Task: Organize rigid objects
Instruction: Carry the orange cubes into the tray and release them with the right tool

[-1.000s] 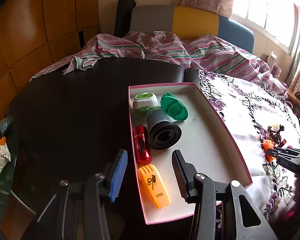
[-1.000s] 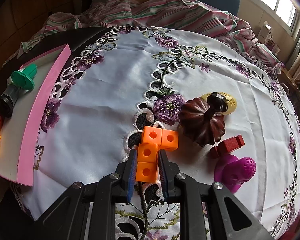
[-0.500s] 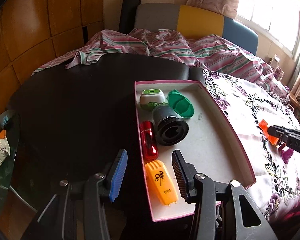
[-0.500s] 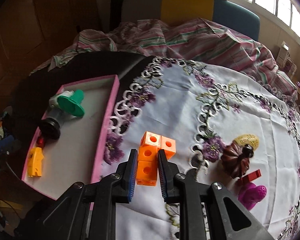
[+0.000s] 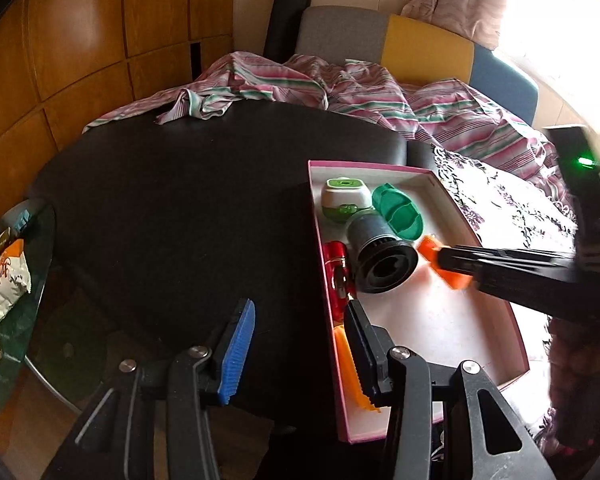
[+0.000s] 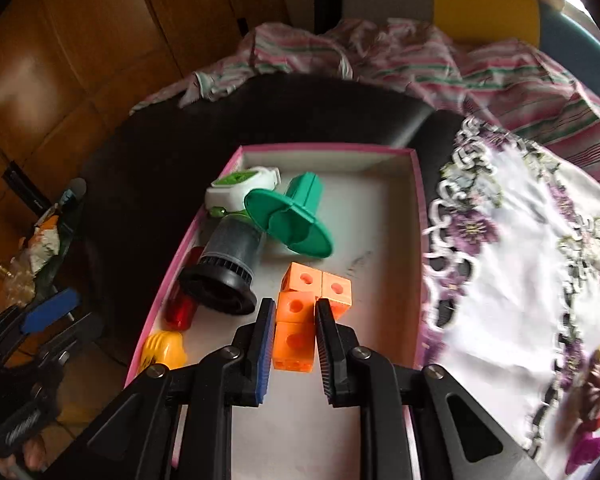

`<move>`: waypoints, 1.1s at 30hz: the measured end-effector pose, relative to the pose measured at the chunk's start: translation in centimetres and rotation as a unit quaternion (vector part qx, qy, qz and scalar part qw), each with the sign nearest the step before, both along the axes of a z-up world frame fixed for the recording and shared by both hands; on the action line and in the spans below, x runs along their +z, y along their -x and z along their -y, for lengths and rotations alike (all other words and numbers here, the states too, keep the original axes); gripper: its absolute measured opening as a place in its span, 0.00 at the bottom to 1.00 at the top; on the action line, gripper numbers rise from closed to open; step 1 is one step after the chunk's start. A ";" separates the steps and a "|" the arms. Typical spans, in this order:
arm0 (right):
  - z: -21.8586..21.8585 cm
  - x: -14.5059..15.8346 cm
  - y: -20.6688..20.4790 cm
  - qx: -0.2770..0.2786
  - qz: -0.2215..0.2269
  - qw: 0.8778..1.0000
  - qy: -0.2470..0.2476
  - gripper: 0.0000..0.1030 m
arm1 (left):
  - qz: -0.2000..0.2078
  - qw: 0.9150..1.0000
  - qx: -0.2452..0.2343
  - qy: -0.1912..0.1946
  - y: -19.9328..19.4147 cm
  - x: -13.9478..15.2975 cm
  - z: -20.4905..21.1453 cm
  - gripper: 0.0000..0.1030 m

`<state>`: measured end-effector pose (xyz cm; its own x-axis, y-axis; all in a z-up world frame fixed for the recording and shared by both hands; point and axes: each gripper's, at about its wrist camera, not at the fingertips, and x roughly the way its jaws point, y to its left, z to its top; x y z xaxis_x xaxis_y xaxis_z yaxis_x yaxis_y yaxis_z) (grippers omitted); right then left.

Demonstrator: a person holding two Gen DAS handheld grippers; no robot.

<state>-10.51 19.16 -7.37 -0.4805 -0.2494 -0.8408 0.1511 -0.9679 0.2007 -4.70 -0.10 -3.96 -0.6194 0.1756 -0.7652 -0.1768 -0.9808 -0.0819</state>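
1. Left wrist view: the left gripper (image 5: 296,344) hangs by the near left corner of the pink tray (image 5: 518,334), jaws parted and nothing between them; whether its inner finger touches the tray wall I cannot tell. Coming in from the right, the right gripper (image 5: 440,258) hovers over the tray's bare floor with orange blocks (image 5: 454,278) clamped at its tip, just beside the black cylinder (image 5: 380,256). Behind sit the green funnel-shaped piece (image 5: 398,212) and the white-and-green gadget (image 5: 344,200); the red item (image 5: 338,264) and the yellow-orange toy (image 5: 350,364) lie along the left wall.

2. Right wrist view: here's the detail. The jaws are clenched on the bottom cubes of the orange blocks, with two cubes jutting out ahead at the top. The cluster hangs over open white floor, the cylinder's flared rim close on its left.

3. To do it well, I'd say: lower until the cubes rest on the floor, staying right of that rim, and only then let go. Dropped from height, the cluster could tumble.

4. Out on the embroidered tablecloth (image 6: 520,264), more pieces wait at the lower right, too blurred to name.
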 end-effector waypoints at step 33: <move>-3.6 3.4 -5.0 -0.056 -0.057 0.997 -0.004 0.25 | -0.032 0.999 -0.024 0.021 -1.6 1.8 -1.5 0.46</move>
